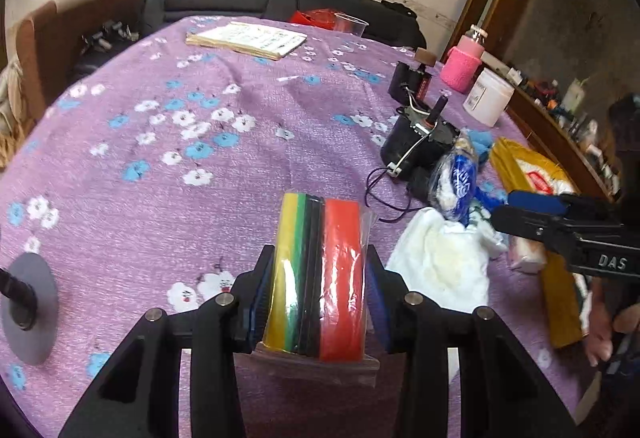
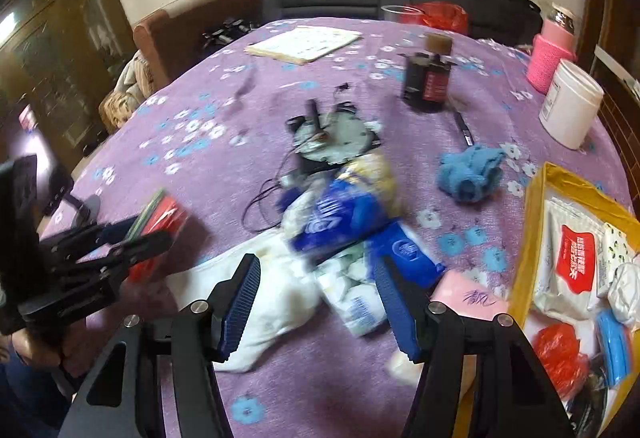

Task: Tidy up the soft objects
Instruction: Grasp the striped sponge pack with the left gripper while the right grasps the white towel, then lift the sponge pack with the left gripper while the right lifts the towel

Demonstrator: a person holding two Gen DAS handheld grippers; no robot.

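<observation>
- Soft objects lie in a loose pile on the purple flowered cloth [image 1: 168, 166] that covers the worktop: a white cloth [image 2: 276, 302], a blue and white plastic packet [image 2: 340, 214], a clear bag of small white pieces [image 2: 352, 290], a flat blue pack [image 2: 408, 254] and a pale pink pack [image 2: 468, 294].
- Left gripper [image 1: 318, 298] is closed on a clear bag of coloured bands [image 1: 320, 278], yellow, green, black and red; its blue pads press on both sides of the bag, which is held above the cloth.
- Right gripper [image 2: 320, 298] hangs over the pile with its jaws partly open; the white cloth and the bag of white pieces lie below the gap, and no pad presses on anything.
- Yellow box [image 2: 532, 222] sits at the right edge of the worktop, just beside the pile; it holds a white pouch with a red label [image 2: 572, 258], a red plastic bag [image 2: 560, 354] and a blue item [image 2: 612, 346].
- Crumpled blue cloth [image 2: 472, 174] lies apart from the pile, between it and a white jar [image 2: 568, 106].
- Dark bottle with a red label [image 2: 428, 78], a small motor with wires [image 2: 336, 142], a pink knitted sleeve on a bottle [image 2: 548, 58] and a booklet [image 2: 304, 42] stand farther back.
</observation>
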